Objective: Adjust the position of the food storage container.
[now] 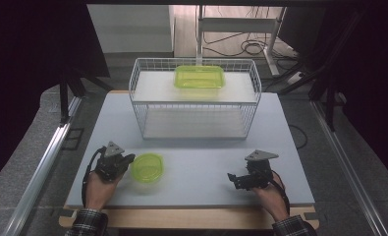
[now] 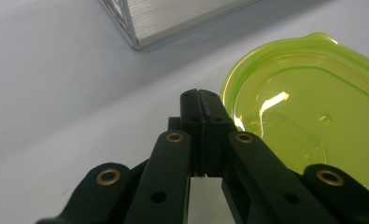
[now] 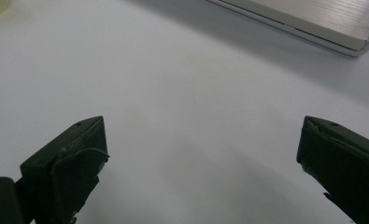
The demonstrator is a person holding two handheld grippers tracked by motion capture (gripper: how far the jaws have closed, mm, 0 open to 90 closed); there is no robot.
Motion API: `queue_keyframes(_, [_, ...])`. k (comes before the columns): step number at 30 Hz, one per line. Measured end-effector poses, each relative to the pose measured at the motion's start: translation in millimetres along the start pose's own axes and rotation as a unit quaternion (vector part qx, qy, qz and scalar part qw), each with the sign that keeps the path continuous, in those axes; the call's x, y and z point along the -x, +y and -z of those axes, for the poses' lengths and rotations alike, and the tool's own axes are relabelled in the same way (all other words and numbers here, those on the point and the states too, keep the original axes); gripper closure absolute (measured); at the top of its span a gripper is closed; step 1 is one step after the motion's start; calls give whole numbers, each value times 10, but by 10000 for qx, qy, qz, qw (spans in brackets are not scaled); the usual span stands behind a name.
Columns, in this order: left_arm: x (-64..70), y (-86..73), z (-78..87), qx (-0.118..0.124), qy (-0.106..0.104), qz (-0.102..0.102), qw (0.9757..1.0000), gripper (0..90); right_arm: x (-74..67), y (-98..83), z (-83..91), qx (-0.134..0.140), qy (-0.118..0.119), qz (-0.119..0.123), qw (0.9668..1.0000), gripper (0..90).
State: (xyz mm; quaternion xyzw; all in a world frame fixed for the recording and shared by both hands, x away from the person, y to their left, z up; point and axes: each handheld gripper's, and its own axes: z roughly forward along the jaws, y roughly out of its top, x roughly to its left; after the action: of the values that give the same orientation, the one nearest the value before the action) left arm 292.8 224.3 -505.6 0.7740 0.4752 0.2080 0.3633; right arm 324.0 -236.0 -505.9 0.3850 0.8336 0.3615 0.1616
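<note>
Two claws rest low on bench (image 1: 191, 184); our left claw (image 2: 201, 100) pinched tight, empty, beside green lid (image 1: 148, 167); our right claw (image 3: 198, 154) gapes wide, likely readied; green container (image 1: 200, 77) atop wire rack (image 1: 137, 83).

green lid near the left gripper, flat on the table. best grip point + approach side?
Probably the lid's raised outer rim on its left edge, coming in low from the left gripper's side. It lies flat on the table, so only the thin rim offers a pinch. The left gripper's fingers sit shut beside that rim and would have to open first. The right gripper is open but farther off.
</note>
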Motion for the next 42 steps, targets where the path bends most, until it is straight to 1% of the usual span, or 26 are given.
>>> queue_keyframes(2, [-29,-35,27,-18,1,71,10000,899,-1,-1,1,5,-5,-3,10000,17])
queue_keyframes(4, [-63,-102,49,-143,-24,111,9998,898,-3,-2,1,-5,-3,7,10000,17])
queue_keyframes(5, [-76,-140,55,-240,-102,113,9996,897,-7,-1,-1,-4,-4,-3,10000,17])
queue_keyframes(7, [-78,-219,53,-477,-290,55,9984,894,-12,-1,-3,-10,-9,23,10000,17])
queue_keyframes(9, [-63,-238,33,-609,-403,12,9973,893,-16,-1,-3,-15,-8,32,10000,17])
queue_keyframes(10, [-57,-237,21,-651,-438,-27,9969,893,-21,0,-3,-9,-14,25,10000,17])
queue_keyframes(11, [-38,-232,0,-705,-550,-49,9960,894,-23,0,-3,-7,-11,25,10000,17])
queue_keyframes(12, [-23,-230,-13,-725,-601,-68,9955,893,-24,0,-2,-10,-13,41,10000,17])
queue_keyframes(13, [6,-224,-35,-782,-632,-142,9948,894,-24,0,-1,-10,-13,45,10000,17])
queue_keyframes(14, [21,-221,-43,-806,-636,-171,9946,895,-24,-1,-2,-11,-14,43,10000,17])
queue_keyframes(16, [43,-209,-54,-791,-664,-204,9944,895,-22,-2,-4,-14,-10,37,10000,17])
queue_keyframes(17, [56,-197,-58,-764,-723,-208,9942,895,-22,-2,-5,-17,-11,37,10000,17])
queue_keyframes(20, [108,-173,-85,-749,-802,-229,9937,895,-30,-1,-8,-23,-6,55,10000,17])
queue_keyframes(24, [205,-122,-154,-818,-915,-399,9916,895,-40,1,-14,-42,4,63,10000,17])
queue_keyframes(25, [233,-109,-170,-814,-956,-394,9913,895,-40,0,-14,-45,4,61,10000,17])
queue_keyframes(29, [335,-55,-232,-805,-1099,-496,9894,895,-40,0,-17,-47,-3,64,10000,17])
queue_keyframes(35, [540,36,-340,-789,-1391,-642,9850,895,-53,1,-28,-52,15,78,10000,17])
queue_keyframes(40, [708,104,-421,-766,-1557,-778,9818,895,-61,3,-28,-64,19,88,9999,17])
queue_keyframes(41, [744,119,-438,-771,-1595,-823,9807,895,-61,3,-29,-61,21,85,9999,17])
queue_keyframes(42, [767,126,-450,-758,-1614,-826,9805,894,-62,3,-30,-55,22,81,9999,17])
